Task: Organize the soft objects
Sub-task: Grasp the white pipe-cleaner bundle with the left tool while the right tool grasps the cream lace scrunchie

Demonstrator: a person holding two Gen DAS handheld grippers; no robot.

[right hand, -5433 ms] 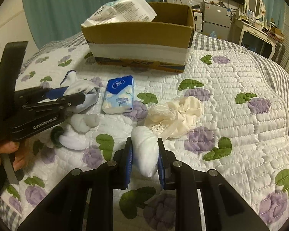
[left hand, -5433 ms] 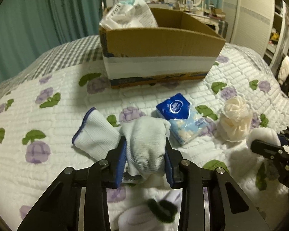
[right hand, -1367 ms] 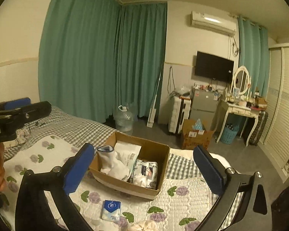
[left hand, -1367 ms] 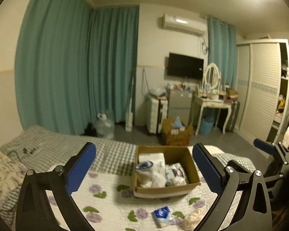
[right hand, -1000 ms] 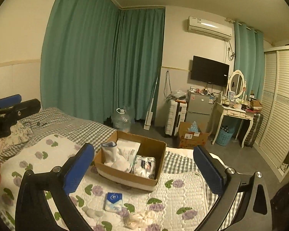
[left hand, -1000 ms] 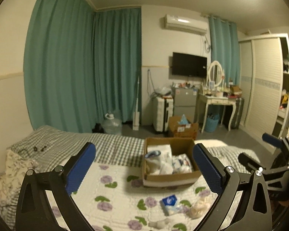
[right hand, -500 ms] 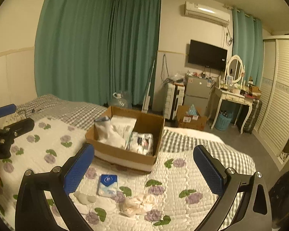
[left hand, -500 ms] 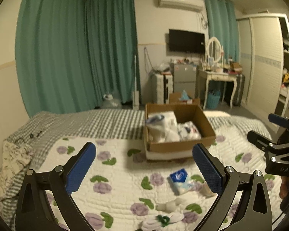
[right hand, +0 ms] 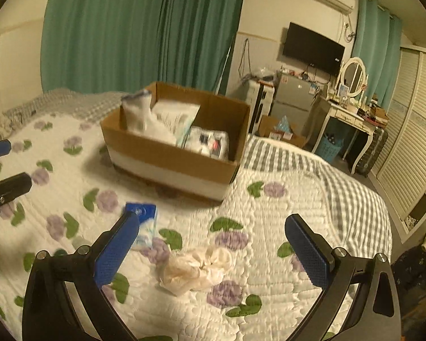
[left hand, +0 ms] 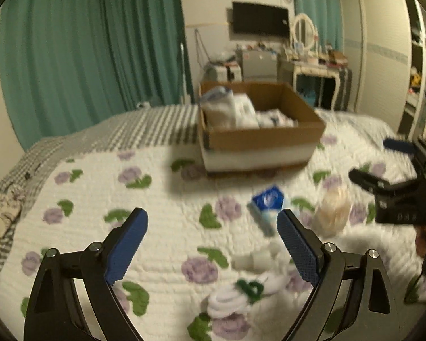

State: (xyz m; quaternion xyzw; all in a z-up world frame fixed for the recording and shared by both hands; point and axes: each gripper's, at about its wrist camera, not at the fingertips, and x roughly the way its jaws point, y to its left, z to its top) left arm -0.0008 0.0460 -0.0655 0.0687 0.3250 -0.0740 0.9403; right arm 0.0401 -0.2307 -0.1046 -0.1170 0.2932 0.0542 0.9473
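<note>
Two claws apart over the bed, soft items loose on the quilt

Both claws hang above the bed w/ nothing between their blue pads. Left claw (left hand: 212, 236) has its fingers spread wide; right claw (right hand: 212, 240) likewise wide apart. Each also shows at the edge of the other's view: right one at the right side of the left wrist cam, left one at the left edge of the right wrist cam.

Cardboard box (right hand: 167, 157) sits on the white quilt (right hand: 269, 221) w/ purple flowers and green leaves, toward the far side of the bed, near the grey checked blanket (left hand: 144, 128). A white band runs round the box's lower wall. Inside: a white glove w/ blue cuff (right hand: 140, 113) standing at the left end, a white plastic pack (right hand: 176, 119) beside it, and a printed wrapped pack (right hand: 210, 142) at the right; print on both packs is too blurred to read.

Loose on the quilt, in front of the box:
- blue tissue pack (right hand: 144, 221) w/ a round white logo, text unreadable, partly behind the right claw's left finger.
- cream ruffled fabric piece (right hand: 196, 267), right of the tissue pack, apart from it.
- small white rolled item (left hand: 255, 257), blurred, nearer the left claw.
- white bundle w/ green tie (left hand: 241, 292), nearest the left cam, between the left claw's fingers in the view but lying on the quilt below.

Left wrist pic is motion-blurred. Lettering on the right claw's body in that view can't be made out.
</note>
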